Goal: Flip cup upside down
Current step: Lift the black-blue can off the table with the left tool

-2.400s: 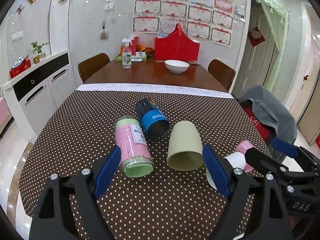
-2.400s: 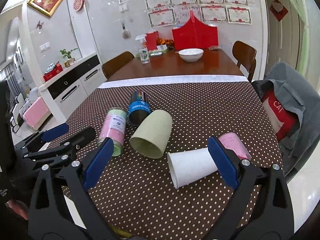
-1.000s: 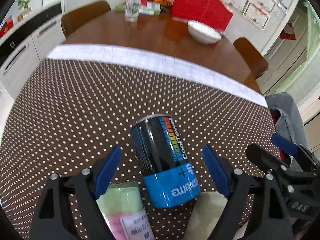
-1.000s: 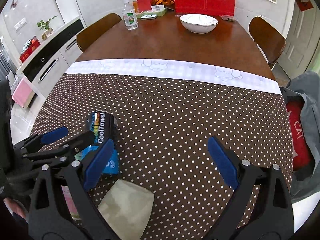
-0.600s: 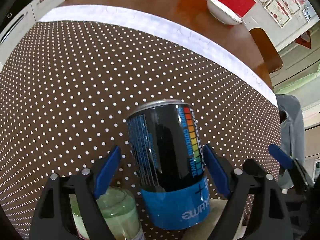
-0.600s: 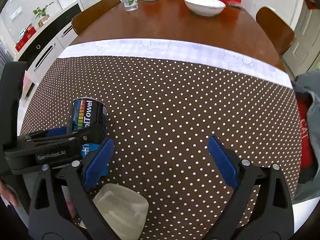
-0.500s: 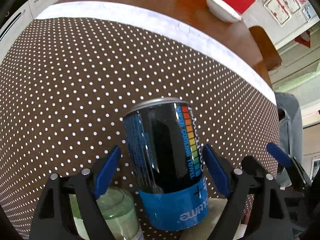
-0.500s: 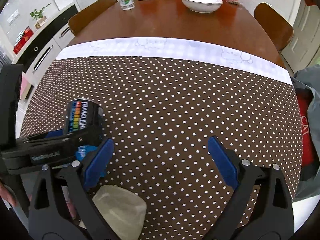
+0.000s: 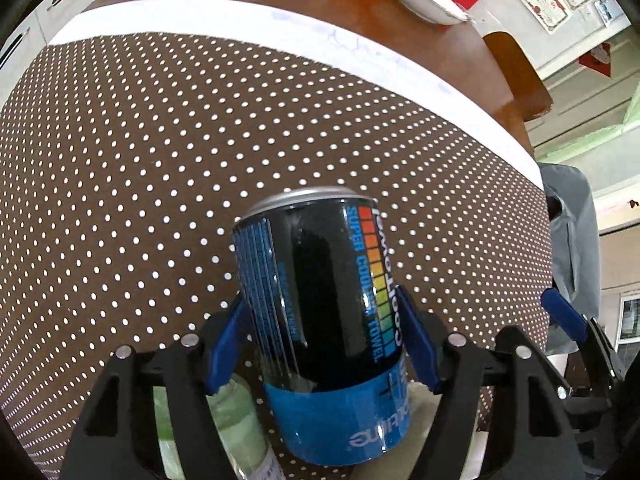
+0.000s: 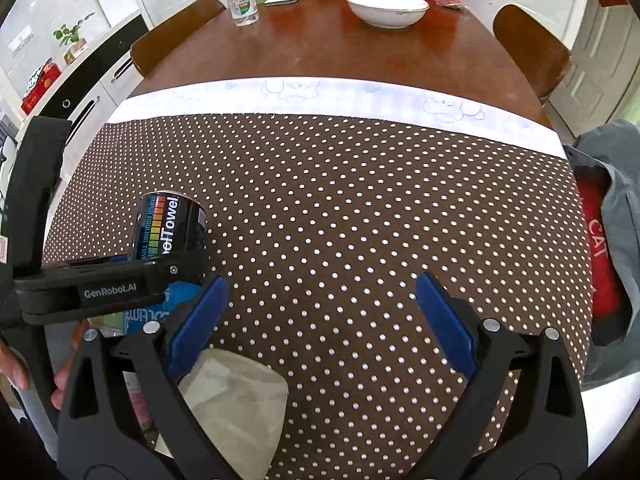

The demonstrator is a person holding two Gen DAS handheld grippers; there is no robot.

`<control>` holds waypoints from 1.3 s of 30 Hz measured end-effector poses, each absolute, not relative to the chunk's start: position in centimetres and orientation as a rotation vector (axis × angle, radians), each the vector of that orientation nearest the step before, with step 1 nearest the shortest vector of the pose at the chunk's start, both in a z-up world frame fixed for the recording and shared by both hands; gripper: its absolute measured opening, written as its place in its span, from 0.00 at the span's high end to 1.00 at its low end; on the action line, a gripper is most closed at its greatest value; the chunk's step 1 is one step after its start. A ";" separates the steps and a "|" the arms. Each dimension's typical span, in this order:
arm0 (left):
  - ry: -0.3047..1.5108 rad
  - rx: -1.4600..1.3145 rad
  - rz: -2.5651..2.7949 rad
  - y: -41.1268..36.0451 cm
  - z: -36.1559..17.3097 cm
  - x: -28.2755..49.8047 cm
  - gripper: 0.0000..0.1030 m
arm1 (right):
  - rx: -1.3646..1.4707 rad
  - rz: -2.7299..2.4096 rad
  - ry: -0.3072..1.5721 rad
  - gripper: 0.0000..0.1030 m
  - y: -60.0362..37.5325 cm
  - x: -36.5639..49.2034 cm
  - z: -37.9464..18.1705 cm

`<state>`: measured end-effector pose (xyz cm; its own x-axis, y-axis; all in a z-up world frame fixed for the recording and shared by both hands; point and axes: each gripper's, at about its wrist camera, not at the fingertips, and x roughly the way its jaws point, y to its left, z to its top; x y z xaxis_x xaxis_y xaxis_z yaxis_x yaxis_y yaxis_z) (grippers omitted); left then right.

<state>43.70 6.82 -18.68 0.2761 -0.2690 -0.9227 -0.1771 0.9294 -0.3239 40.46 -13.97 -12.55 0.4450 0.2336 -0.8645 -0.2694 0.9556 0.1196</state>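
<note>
The black and blue cup (image 9: 320, 320) lies on its side on the brown polka-dot cloth (image 9: 160, 160) of the desk (image 10: 320, 40), long axis running away from the left wrist camera: its silver closed end points toward the far white strip (image 9: 280, 28), its blue band end toward the camera. The left tool (image 9: 320, 344) has its blue pads pressed on both flanks of the cup, pinching it. Half a second ago those pads stood apart from the cup with gaps on either side; they have since come in against it, and the cup fills more of the view.

The cup's print reads "SUPER COOLING TOWEL" beside a ladder of colour squares, with "Towel" large in the right wrist view. The left tool's arm carries "GenRobot.AI".

The right tool (image 10: 320, 320) hangs spread wide over bare cloth, gripping nothing. A pale green cup (image 10: 236, 400) lies just below it, a pink and green cup (image 9: 236, 420) just beside the black one. A white bowl (image 10: 386, 8) sits far back on the bare wood
</note>
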 end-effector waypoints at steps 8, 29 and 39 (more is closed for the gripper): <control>1.255 -0.329 -0.103 6.3 -15.2 42.5 0.33 | -0.019 0.294 1.022 0.10 -16.0 37.2 -10.3; 1.174 -0.207 -0.188 3.3 -8.8 29.3 0.33 | 0.014 0.291 0.897 0.10 -18.5 26.2 -5.5; 1.189 -0.160 -0.227 2.3 -10.0 22.3 0.33 | -0.005 0.293 0.901 0.10 -18.7 21.0 -6.9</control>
